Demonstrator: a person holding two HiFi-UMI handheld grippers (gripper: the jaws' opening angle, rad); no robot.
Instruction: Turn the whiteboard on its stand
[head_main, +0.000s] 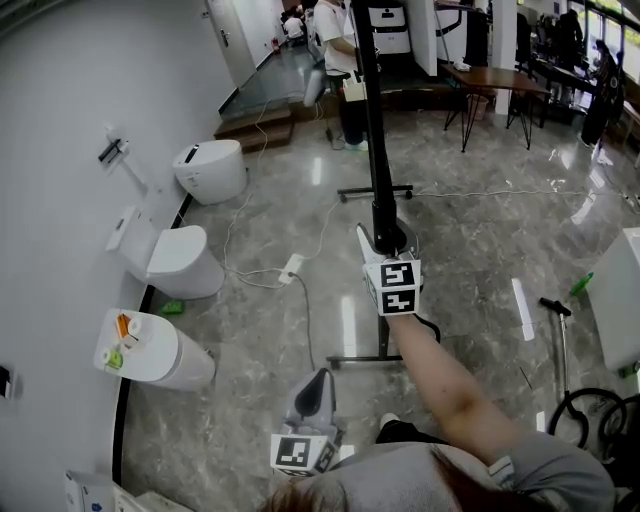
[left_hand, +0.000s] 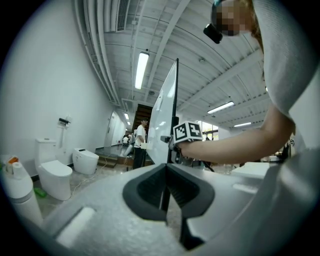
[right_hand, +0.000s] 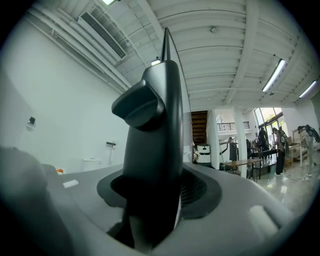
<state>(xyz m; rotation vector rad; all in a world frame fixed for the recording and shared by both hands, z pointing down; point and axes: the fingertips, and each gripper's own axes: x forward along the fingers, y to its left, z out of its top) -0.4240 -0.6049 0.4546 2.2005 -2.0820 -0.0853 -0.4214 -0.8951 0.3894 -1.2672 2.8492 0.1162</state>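
Note:
The whiteboard (head_main: 368, 100) stands edge-on to me on its black wheeled stand (head_main: 375, 190), so it shows as a thin dark upright. My right gripper (head_main: 380, 240) reaches forward, level, and is shut on the dark knobbed post of the board's frame (right_hand: 155, 125), which fills the gap between its pads. In the left gripper view the board (left_hand: 164, 117) leans as a white panel, with the right gripper's marker cube (left_hand: 187, 132) at its edge. My left gripper (head_main: 316, 382) hangs back near my body, shut with nothing in it and well clear of the board.
Three white toilets (head_main: 175, 262) (head_main: 212, 170) (head_main: 150, 350) line the left wall. A cable and power strip (head_main: 290, 268) lie on the marble floor by the stand. A white cabinet (head_main: 620, 295) and a floor pump (head_main: 560, 340) are at the right. A person (head_main: 335, 40) and tables (head_main: 490, 85) are beyond.

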